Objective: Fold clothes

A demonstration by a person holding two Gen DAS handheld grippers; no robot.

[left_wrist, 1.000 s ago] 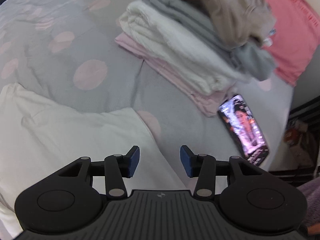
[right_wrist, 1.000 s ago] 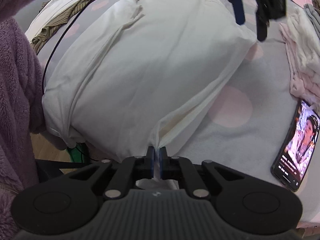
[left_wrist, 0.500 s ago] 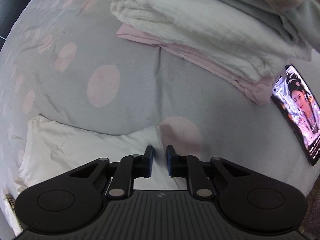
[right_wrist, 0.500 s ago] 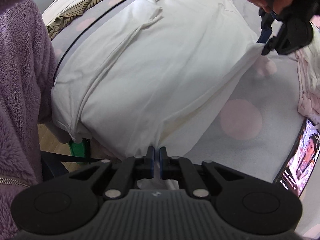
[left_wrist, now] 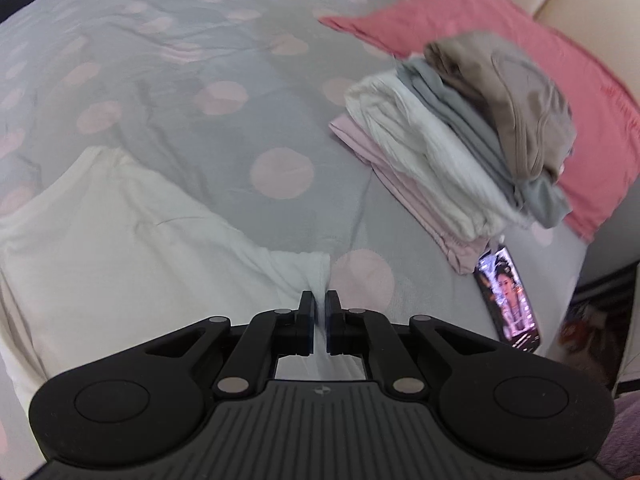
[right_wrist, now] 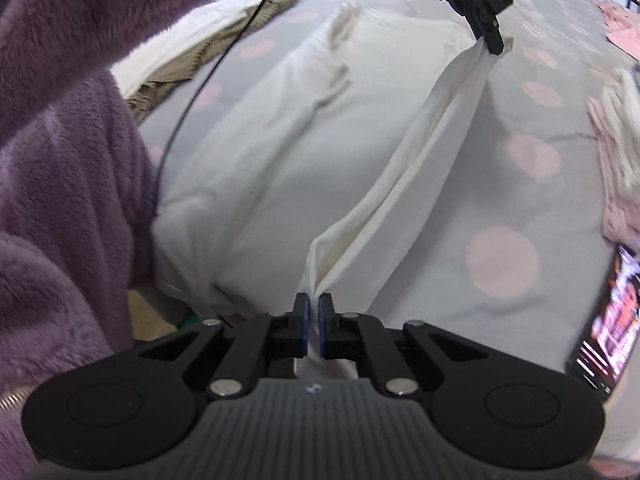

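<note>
The white garment (right_wrist: 256, 168) lies spread on the bed (right_wrist: 520, 92), its near right edge lifted into a taut ridge that runs from about six o'clock to one o'clock in the right wrist view. The right gripper (right_wrist: 314, 312) is clenched on the ridge's near end; the left gripper (right_wrist: 494, 46) is clamped on the far corner. My guess is that the fold turns on this line, swinging toward nine o'clock.

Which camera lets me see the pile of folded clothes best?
The left wrist view: the pile of folded clothes shows whole there, pink, white, grey and tan layers on the bed. The right wrist view catches only its edge.
</note>
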